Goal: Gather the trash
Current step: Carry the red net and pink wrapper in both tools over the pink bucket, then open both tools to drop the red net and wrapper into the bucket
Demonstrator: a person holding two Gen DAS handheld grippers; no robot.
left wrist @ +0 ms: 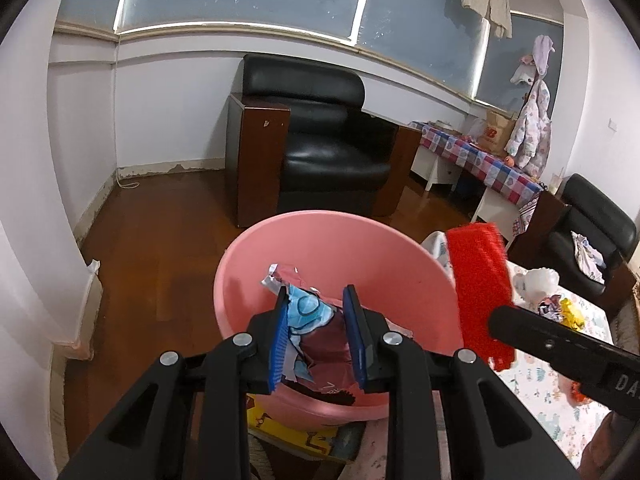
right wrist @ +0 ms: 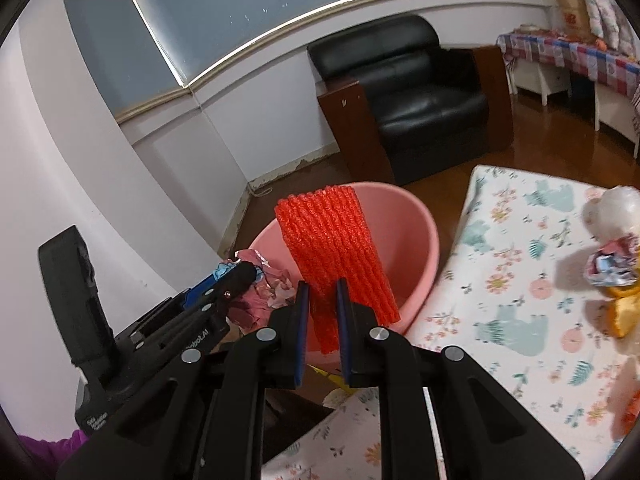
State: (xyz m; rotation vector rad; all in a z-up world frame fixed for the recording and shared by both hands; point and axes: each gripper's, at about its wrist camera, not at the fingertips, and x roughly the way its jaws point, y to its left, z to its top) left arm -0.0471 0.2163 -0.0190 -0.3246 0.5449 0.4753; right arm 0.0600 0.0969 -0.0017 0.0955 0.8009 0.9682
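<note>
My left gripper (left wrist: 317,292) hangs over the pink basin (left wrist: 340,240), its blue pads shut on a crumpled bundle of wrappers (left wrist: 312,316) in blue, maroon and silver. The right wrist view shows that same gripper (right wrist: 244,270) at the basin's (right wrist: 416,232) left rim with the wrappers (right wrist: 260,280) at its tip. My right gripper (right wrist: 322,292) is shut on the lower end of a red foam net sleeve (right wrist: 332,248), which stands upright in front of the basin. The left wrist view shows the sleeve (left wrist: 480,280) just right of the basin.
A floral mat (right wrist: 512,280) lies to the right with a white plastic bag (right wrist: 612,204), a silver wrapper (right wrist: 608,268) and a yellow wrapper (right wrist: 624,312) on it. A black armchair (left wrist: 320,140) stands behind the basin. A checked-cloth table (left wrist: 480,160) runs along the right wall.
</note>
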